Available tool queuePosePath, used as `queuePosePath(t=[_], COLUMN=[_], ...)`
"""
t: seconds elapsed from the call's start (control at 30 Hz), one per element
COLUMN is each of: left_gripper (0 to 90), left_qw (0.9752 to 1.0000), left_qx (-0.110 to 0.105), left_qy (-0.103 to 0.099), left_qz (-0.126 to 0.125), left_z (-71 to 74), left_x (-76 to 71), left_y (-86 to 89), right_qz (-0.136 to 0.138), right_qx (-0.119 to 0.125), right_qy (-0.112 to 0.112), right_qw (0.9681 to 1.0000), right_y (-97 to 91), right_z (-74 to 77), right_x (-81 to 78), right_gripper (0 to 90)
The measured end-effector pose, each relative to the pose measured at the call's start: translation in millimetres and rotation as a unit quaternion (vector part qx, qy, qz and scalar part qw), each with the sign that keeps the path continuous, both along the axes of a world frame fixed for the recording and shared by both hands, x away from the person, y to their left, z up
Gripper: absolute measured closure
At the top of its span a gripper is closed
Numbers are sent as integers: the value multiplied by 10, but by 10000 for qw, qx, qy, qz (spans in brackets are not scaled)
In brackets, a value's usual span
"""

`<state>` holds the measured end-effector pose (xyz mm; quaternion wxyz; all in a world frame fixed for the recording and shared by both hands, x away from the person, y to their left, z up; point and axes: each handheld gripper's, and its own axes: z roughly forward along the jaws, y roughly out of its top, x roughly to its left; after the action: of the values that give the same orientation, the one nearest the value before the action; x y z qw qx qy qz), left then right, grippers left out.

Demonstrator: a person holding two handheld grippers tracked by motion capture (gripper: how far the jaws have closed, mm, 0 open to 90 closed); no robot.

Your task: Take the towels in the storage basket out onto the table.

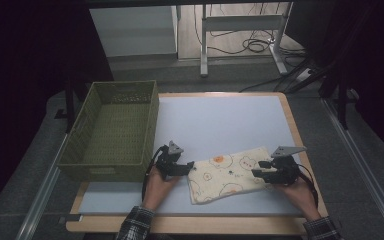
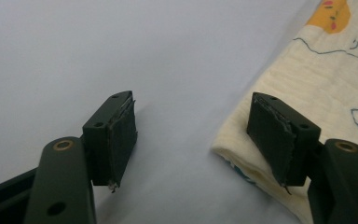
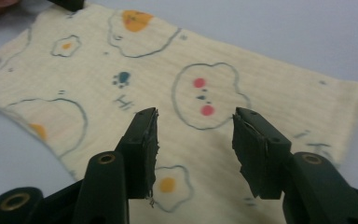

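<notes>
The folded cloth (image 1: 228, 172) lies flat on the bench (image 1: 220, 120) near the person's edge, its long axis running across the bench from left to right and rising slightly toward the right end. The green basket (image 1: 111, 131) stands to the left of the cloth, just beyond the left claw (image 1: 187, 167), and is apart from the cloth. The left claw sits at the cloth's left short edge with its jaws parted; in the left gripper view one pad (image 2: 272, 137) hangs over the folded corner of the cloth (image 2: 317, 93) and the other pad (image 2: 116, 137) over bare bench, with nothing pressed between them. The right claw (image 1: 262, 170) sits at the cloth's right end, jaws likewise parted and empty; in the right gripper view both fingers (image 3: 144, 149) stand above the printed face of the cloth (image 3: 121, 79), not closed on it. Each claw therefore faces inward along the cloth's long axis, one at each short end. The left hand is the nearer to the basket. Judged from this layout, any transfer toward the basket runs leftward along that same axis, and either claw must first close on a cloth edge.
</notes>
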<state>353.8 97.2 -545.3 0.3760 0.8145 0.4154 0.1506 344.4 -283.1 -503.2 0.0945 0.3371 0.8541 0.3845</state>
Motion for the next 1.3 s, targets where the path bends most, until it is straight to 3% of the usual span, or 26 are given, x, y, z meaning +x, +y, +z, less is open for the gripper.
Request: queuePosePath(t=[0.37, 0.6, 0.97, 1.17, 1.3], left_gripper=[327, 327, 327, 327, 327], left_qw=[10000, 10000, 10000, 10000, 10000], left_qx=[10, -2, -5, -5, -2], left_qy=[-21, -10, -11, -11, -10], left_qz=[10, 21, 22, 21, 21], left_z=[-3, -4, -5, -5, -5], left_x=[-4, -5, -6, -5, -5], left_y=[-4, -5, -5, -4, -4], right_qz=[532, 885, 1623, 1964, 2090], right_qx=[55, 139, 176, 181, 142], right_qy=[-89, 30, 288, 417, 446], right_qw=[9985, 9960, 9862, 9795, 9768], right_y=[385, 655, 1210, 1503, 1640], right_z=[10, -8, -114, -173, -212], right_x=[-189, -269, -429, -526, -570], right_gripper=[469, 491, 628, 647, 646])
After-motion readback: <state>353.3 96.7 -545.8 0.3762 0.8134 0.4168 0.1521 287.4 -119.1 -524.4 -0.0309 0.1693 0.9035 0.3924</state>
